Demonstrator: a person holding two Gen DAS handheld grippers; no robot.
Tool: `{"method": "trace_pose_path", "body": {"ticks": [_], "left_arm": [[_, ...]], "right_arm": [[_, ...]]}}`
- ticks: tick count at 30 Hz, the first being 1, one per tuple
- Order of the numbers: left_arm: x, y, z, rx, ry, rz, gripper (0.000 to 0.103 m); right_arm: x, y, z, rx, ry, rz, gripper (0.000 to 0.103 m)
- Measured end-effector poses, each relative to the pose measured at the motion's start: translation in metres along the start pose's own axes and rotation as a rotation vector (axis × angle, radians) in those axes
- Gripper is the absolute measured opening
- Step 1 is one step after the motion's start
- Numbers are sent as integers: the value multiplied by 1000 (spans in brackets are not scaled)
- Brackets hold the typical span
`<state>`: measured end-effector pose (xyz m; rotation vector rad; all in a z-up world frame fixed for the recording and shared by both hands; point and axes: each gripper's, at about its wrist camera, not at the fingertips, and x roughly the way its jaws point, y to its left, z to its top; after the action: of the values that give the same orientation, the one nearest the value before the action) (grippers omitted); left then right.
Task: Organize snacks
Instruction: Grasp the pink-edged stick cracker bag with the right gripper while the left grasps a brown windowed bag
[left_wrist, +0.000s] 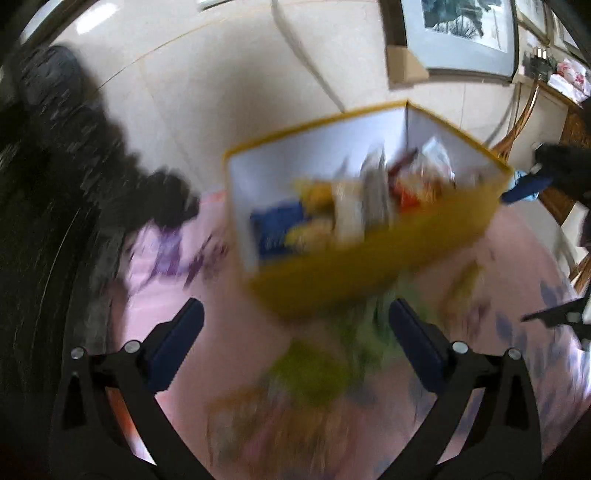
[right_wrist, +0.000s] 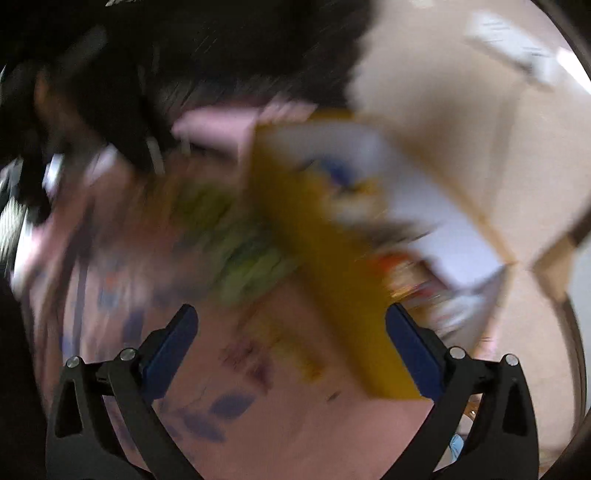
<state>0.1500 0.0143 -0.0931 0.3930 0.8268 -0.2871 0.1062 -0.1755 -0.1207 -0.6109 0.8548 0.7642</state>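
Snacks (left_wrist: 354, 206) fill the yellow box (left_wrist: 354, 280), which sits in the middle of my left wrist view, just beyond the fingertips. Nearest to me there, my left gripper (left_wrist: 295, 321) has its two blue pads (left_wrist: 177, 347) spread wide at the bottom of the frame, with nothing between them but the pink cloth (left_wrist: 229, 325) and a green blur of what may be a packet (left_wrist: 317, 365) lying on it; the blur is too heavy for me to say more. Past that stands the box, yellow outside and white inside, with packets standing upright in it: blue at the left, yellow and pale ones in the middle, red and white toward the right. Beyond the box I see pale floor tiles (left_wrist: 192, 85) in the upper left and a framed picture (left_wrist: 461, 33) in the upper right. A dark blurred shape takes up the left edge.

In my right wrist view everything is smeared. My right gripper (right_wrist: 291, 325) also stands wide open at the bottom, holding nothing. The box's yellow wall (right_wrist: 332, 280) runs diagonally from the centre down to the right pad (right_wrist: 413, 350); I cannot tell whether they touch. The green blur (right_wrist: 236, 243) lies left of the box on the pink cloth (right_wrist: 295, 417), and dark shapes fill the top left.
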Motion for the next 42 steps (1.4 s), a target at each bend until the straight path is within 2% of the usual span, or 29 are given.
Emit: {"method": "trace_pose_path", "body": {"ticks": [1, 2, 4, 5, 6, 8, 11, 15, 16, 17, 19, 21, 23, 27, 29, 30, 32, 34, 37, 39, 40, 41, 42], "left_arm": [[-9, 3, -17, -20, 29, 30, 101], [-15, 6, -33, -42, 57, 61, 101], [-24, 11, -65, -115, 132, 113, 101], [-28, 12, -80, -161, 167, 103, 101], [-33, 12, -99, -219, 206, 60, 101], [-41, 8, -123, -278, 251, 31, 101], [-54, -2, -160, -346, 300, -7, 101], [-67, -10, -206, -470, 339, -53, 101], [-67, -14, -207, -445, 327, -40, 101], [-70, -19, -208, -404, 317, -11, 101], [-70, -26, -210, -371, 322, -5, 101], [-72, -25, -207, -386, 275, -23, 101], [-73, -22, -201, -403, 242, -21, 101], [-63, -9, -182, -419, 180, 7, 101], [-47, -5, -163, -405, 225, 102, 101], [-42, -4, -151, -382, 216, 131, 101], [-32, -5, -132, -339, 148, 126, 101], [-17, -3, -116, -302, 131, 146, 101], [12, 0, -102, -280, 144, 175, 101], [31, 9, -101, -324, 194, 165, 101], [37, 12, -102, -343, 193, 128, 86], [43, 14, -103, -351, 199, 118, 50], [50, 16, -106, -351, 237, 164, 36]], "right_arm": [[9, 7, -2, 8, 16, 35, 102], [19, 15, 1, 45, 18, 106, 102], [29, 35, 15, 113, -41, 184, 102], [33, 43, 25, 132, -74, 202, 102], [39, 52, 35, 141, -109, 218, 102], [53, 72, 63, 161, -181, 230, 102], [79, 93, 89, 237, -174, 269, 102], [105, 122, 90, 273, -150, 160, 100], [109, 124, 89, 285, -144, 173, 67], [115, 127, 88, 295, -113, 180, 52], [115, 129, 91, 305, -83, 160, 46], [106, 121, 90, 350, -54, 210, 46], [81, 109, 84, 418, -76, 217, 46], [19, 89, 63, 466, -124, 124, 46], [-11, 68, 43, 544, -119, 81, 46], [-23, 58, 33, 580, -121, 58, 46], [-42, 47, 16, 623, -123, 8, 46], [-59, 32, -6, 686, -114, -52, 46], [-74, 13, -33, 769, -101, -107, 46], [-80, 8, -47, 805, -113, -100, 46], [-80, 8, -51, 821, -112, -90, 46], [-81, 8, -56, 836, -106, -71, 46], [-81, 10, -60, 844, -98, -65, 46]]}}
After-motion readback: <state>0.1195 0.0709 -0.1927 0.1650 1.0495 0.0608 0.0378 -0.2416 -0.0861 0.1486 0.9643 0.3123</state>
